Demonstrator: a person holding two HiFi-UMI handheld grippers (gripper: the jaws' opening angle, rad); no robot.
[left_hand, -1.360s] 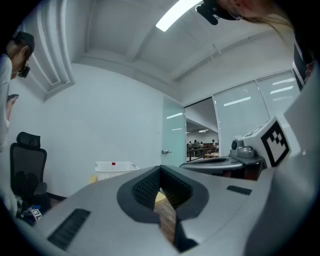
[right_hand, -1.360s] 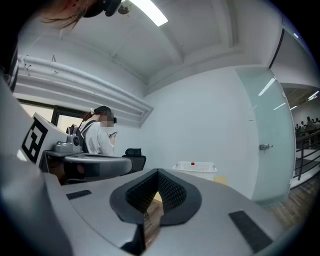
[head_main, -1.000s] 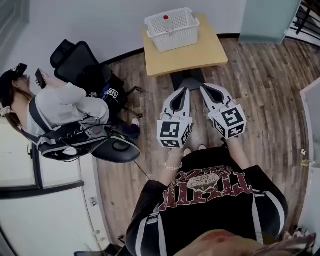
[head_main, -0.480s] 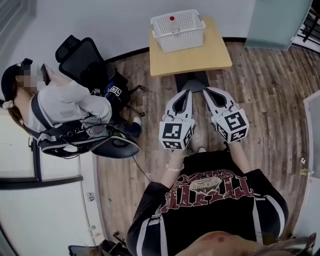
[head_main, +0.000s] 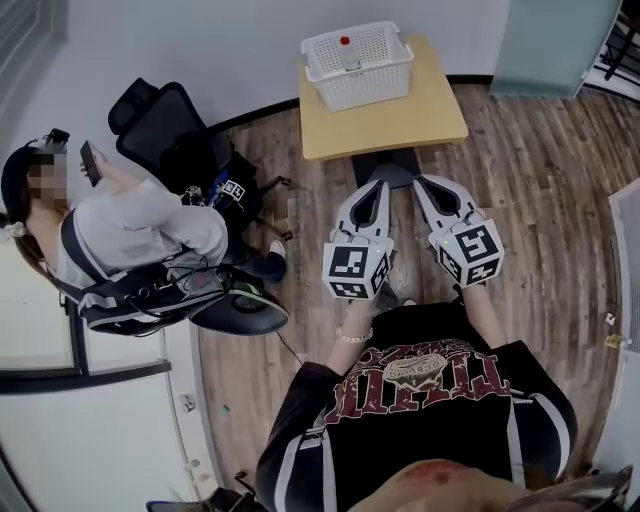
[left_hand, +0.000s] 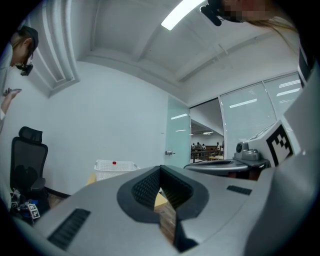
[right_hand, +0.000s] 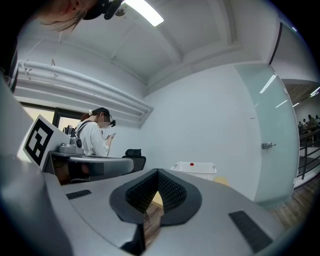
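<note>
Two grippers, hand-held side by side over the wood floor (head_main: 540, 190), in front of the person's chest.

Left gripper (head_main: 377, 186) (left_hand: 160, 170): jaws closed tip to tip, with nothing clamped between them. Only floor and a corner of the table top show through the slot behind the tips.

Right gripper (head_main: 421, 183) (right_hand: 158, 172): jaws likewise pressed together and empty. It lies just right of the left gripper, apart from it, at about the same height.

Both sets of tips point toward the far wall and stop near the table's near edge, touching nothing.

One table (head_main: 400, 118): small, with a light wood top, standing beyond the grippers against the far wall.

One basket (head_main: 365, 86) (left_hand: 116, 168) (right_hand: 194, 168): white perforated plastic, standing on the far left part of the table top, well apart from both grippers.

One bottle (head_main: 344, 44): red cap, inside the basket.

One office chair (head_main: 160, 125): black, far left of the table.

One seated person (head_main: 140, 225): pale top, left of the grippers, holding a phone (head_main: 90, 161).

One glass door (head_main: 555, 40): frosted, at the far right.
</note>
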